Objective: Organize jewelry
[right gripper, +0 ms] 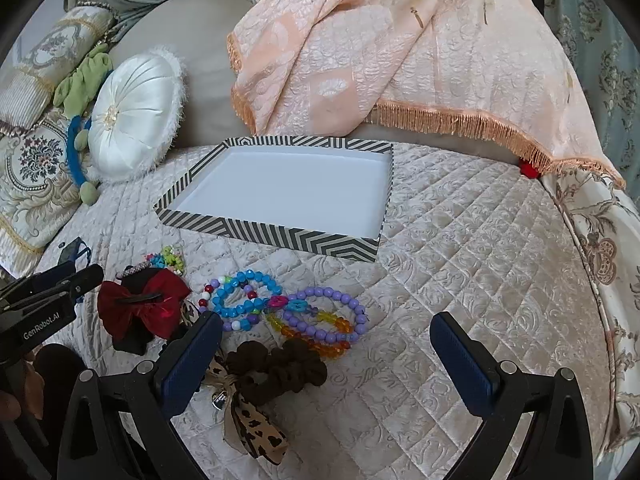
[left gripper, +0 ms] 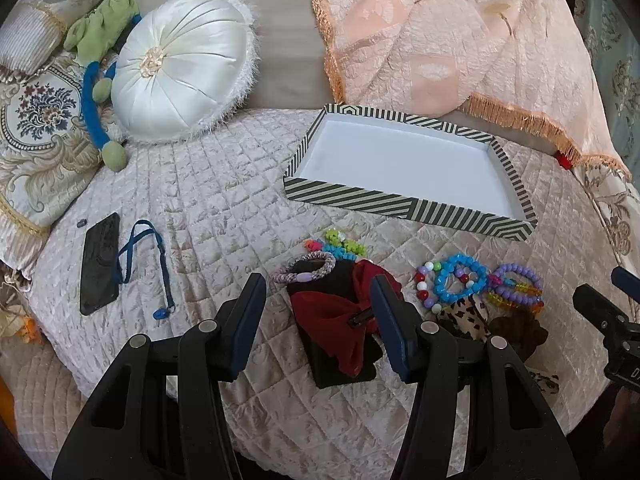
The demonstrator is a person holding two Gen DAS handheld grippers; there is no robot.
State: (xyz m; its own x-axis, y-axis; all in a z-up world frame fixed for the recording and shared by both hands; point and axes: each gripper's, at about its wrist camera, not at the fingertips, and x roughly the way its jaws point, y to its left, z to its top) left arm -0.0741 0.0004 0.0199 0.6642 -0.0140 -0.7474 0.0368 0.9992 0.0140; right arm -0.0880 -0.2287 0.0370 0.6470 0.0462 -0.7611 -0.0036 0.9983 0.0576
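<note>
Glossy plastic bead bracelets [right gripper: 256,300]; sheer red cloth bow [left gripper: 340,320]; matt quilted velvet bedspread [right gripper: 460,248]

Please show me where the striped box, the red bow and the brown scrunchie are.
striped box [right gripper: 280,232]: right wrist view, near striped wall.
red bow [left gripper: 340,312]: left wrist view, middle of the red fabric.
brown scrunchie [right gripper: 280,364]: right wrist view, ruffled middle.

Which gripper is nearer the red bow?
Left. The left gripper hangs right over the red bow, jaws open; the right gripper sits further off, by the brown scrunchie.
</note>
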